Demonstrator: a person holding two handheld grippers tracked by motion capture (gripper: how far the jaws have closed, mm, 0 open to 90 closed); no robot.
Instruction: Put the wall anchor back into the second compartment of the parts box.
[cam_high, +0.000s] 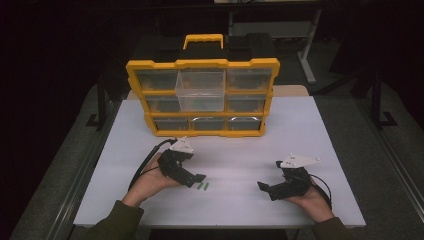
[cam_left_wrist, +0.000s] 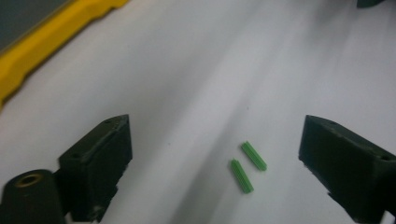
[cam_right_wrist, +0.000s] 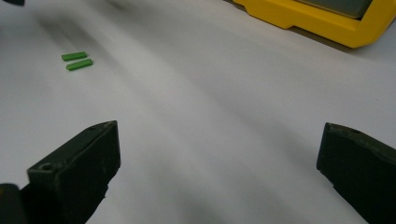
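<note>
Item: two short green ribbed plastic plugs (cam_left_wrist: 248, 168) on white desk (cam_high: 300, 130), well in front of yellow drawer organiser (cam_high: 202, 95); my left gripper (cam_high: 199, 178) jaws wide, approaching; next, straddle one and close.

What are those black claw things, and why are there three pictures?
A person sits at a white table and holds a tool in each hand. Each tool is a hand-held gripper with two black jaws that pinch like tongs. The left hand-held gripper and the right hand-held gripper are both open and hold nothing. One picture is taken from above. The other two come from small cameras riding on each tool, looking out between its jaws. On the table lie two little green pegs, just in front of the left tool. Behind stands a yellow box with clear drawers; one drawer is pulled out.
</note>
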